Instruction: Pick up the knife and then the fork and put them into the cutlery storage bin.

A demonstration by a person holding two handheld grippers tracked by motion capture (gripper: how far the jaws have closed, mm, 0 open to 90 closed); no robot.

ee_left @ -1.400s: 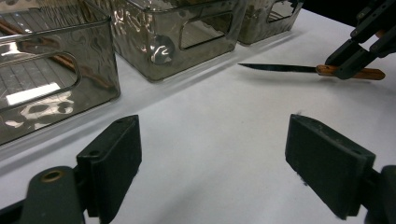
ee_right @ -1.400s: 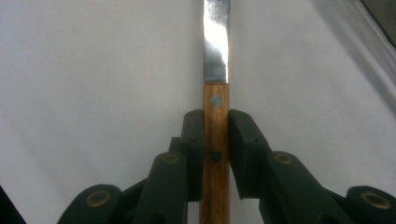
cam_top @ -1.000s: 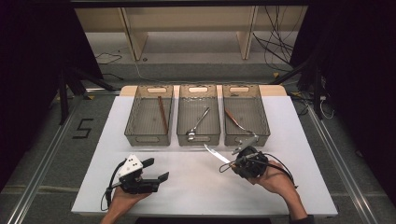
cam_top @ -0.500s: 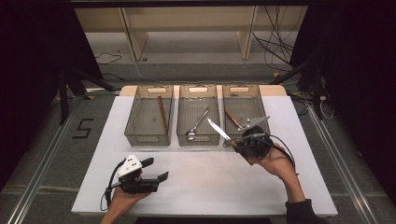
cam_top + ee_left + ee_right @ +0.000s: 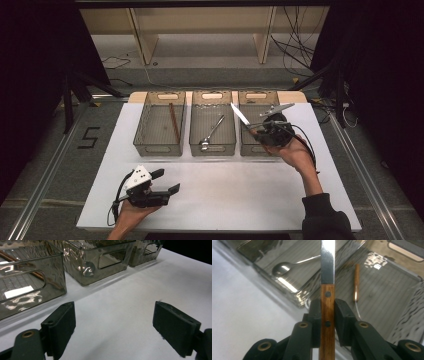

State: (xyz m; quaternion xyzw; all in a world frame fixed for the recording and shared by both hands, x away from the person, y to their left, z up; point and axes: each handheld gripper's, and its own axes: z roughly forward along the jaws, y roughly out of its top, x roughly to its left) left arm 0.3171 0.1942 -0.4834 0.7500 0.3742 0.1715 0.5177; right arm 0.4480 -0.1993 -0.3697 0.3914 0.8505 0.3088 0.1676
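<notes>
My right gripper (image 5: 261, 131) is shut on the wooden handle of a knife (image 5: 241, 115), held above the front part of the right-hand bin (image 5: 256, 95). In the right gripper view the pads (image 5: 315, 312) clamp the riveted handle (image 5: 327, 315), and the steel blade points up and away over the bins. A wooden-handled utensil (image 5: 356, 282) lies in the right-hand bin. A spoon (image 5: 212, 131) lies in the middle bin (image 5: 212, 95). My left gripper (image 5: 167, 181) rests low near the table's front left, open with nothing between its pads (image 5: 61, 325).
Three smoky clear bins stand in a row at the back of the white table (image 5: 225, 195). The left bin (image 5: 167, 96) holds a thin brown stick (image 5: 174, 122). Cables trail from both grippers. Wooden shelving stands beyond the table.
My right gripper has carried the knife up and away from the table's middle to above the right-hand bin. The left gripper has stayed put.
</notes>
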